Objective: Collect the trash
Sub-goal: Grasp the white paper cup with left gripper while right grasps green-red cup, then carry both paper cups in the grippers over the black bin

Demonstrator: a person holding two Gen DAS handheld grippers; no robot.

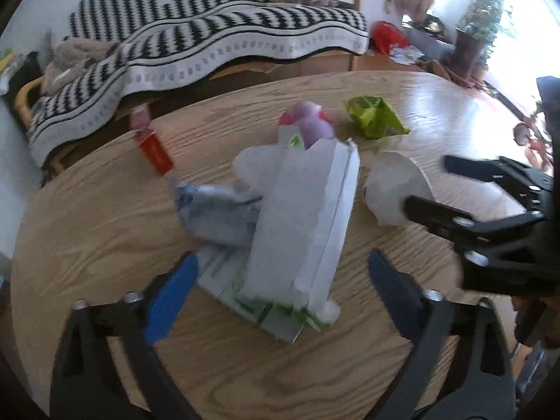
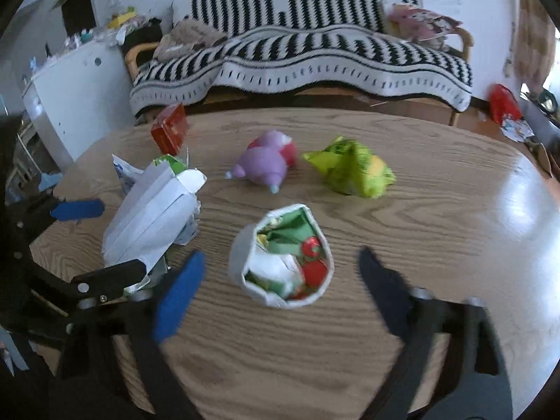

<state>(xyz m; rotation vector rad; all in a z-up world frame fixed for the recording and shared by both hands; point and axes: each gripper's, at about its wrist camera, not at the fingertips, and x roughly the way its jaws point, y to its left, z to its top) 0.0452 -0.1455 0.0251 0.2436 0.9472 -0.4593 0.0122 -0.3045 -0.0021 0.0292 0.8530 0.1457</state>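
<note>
A flattened white carton (image 1: 308,224) lies on the wooden table (image 1: 105,238) on top of a green-and-white wrapper (image 1: 241,297) and a grey crumpled bag (image 1: 217,210). My left gripper (image 1: 280,290) is open, its fingers on either side of the carton's near end. A crushed paper cup (image 2: 280,255) with red and green print lies just in front of my right gripper (image 2: 280,280), which is open. The carton (image 2: 150,217) shows at the left of the right wrist view, with the left gripper (image 2: 91,241) around it. A crumpled green wrapper (image 2: 353,168) lies farther back.
A purple and red plush toy (image 2: 266,164) lies at mid-table. A small red box (image 2: 169,127) stands near the table's far left edge. Behind the table is a sofa with a black-and-white throw (image 2: 315,52). A white cabinet (image 2: 70,80) stands at the left.
</note>
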